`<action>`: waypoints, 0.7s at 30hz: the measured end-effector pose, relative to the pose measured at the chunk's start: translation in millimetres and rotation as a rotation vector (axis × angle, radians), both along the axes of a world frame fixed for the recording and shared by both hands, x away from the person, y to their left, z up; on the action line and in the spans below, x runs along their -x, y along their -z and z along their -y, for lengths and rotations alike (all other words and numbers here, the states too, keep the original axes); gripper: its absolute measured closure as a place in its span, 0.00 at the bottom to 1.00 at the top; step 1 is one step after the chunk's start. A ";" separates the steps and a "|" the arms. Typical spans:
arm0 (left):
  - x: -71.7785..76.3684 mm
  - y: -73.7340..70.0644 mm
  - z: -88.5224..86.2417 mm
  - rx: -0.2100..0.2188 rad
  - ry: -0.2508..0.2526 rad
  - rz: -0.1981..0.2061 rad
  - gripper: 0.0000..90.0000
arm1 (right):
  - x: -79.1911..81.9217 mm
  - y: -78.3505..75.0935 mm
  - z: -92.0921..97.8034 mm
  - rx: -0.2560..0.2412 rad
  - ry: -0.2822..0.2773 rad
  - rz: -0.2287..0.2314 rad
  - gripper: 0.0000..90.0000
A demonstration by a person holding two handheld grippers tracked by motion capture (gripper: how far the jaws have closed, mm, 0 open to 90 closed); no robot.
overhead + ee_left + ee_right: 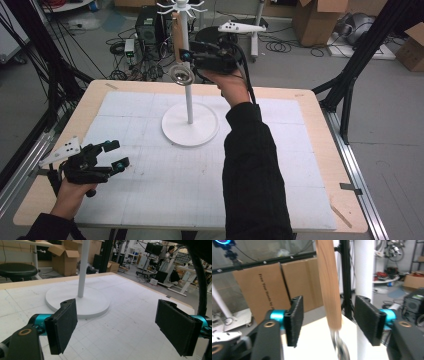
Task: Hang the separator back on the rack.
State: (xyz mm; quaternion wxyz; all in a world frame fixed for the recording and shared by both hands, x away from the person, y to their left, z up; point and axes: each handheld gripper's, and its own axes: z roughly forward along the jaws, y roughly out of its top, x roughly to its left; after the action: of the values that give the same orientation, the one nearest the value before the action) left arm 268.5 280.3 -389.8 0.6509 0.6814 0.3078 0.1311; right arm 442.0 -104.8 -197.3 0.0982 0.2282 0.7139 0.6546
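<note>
While hanging, strainer handle [329,287] between open right gripper [334,321]

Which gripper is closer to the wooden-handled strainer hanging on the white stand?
Right. The right gripper is raised at the wooden-handled strainer, jaws open on either side of its handle. The left gripper sits low over the table, well away.

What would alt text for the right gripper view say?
A wooden handle hangs between the right gripper's open black jaws, apart from both pads, with a blurred metal part below it. A white pole stands just behind, cardboard boxes farther off.
</note>
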 end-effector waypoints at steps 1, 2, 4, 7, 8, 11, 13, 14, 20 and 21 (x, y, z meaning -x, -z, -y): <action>-0.1 0.1 -0.1 0.002 -0.003 -0.001 0.20 | 2.7 4.5 3.9 0.006 0.007 0.001 0.41; -0.1 0.1 -0.4 0.002 -0.002 -0.002 0.20 | 5.5 8.9 8.1 0.017 0.016 0.004 0.36; -0.1 0.0 -0.7 0.008 -0.007 -0.004 0.21 | 14.0 19.2 17.2 0.039 0.050 0.023 0.28; -0.3 0.2 -1.6 0.017 -0.011 -0.006 0.21 | 28.4 37.1 34.0 0.069 0.119 0.031 0.21; -0.2 0.5 -1.8 0.018 -0.012 -0.006 0.21 | 33.7 43.5 40.4 0.080 0.135 0.033 0.21; -0.1 1.2 -2.1 0.030 -0.016 -0.011 0.21 | 50.8 62.5 59.3 0.106 0.169 0.035 0.19; -0.3 1.2 -2.2 0.031 -0.021 -0.005 0.20 | 64.0 74.1 71.5 0.121 0.189 0.036 0.19; -0.5 1.4 -2.2 0.031 -0.023 -0.004 0.20 | 71.2 79.4 77.5 0.132 0.206 0.037 0.19; -0.2 2.4 -0.3 0.043 -0.029 -0.003 0.20 | 116.6 112.1 112.8 0.161 0.278 0.046 0.18; 0.0 2.3 -0.4 0.044 -0.032 0.001 0.20 | 124.3 119.1 119.0 0.160 0.289 0.045 0.18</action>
State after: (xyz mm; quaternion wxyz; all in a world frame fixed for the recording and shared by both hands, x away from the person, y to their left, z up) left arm 268.5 280.7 -392.1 0.6637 0.6618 0.3212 0.1351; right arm 317.7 -223.9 -316.4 0.2253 0.3054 0.7212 0.5795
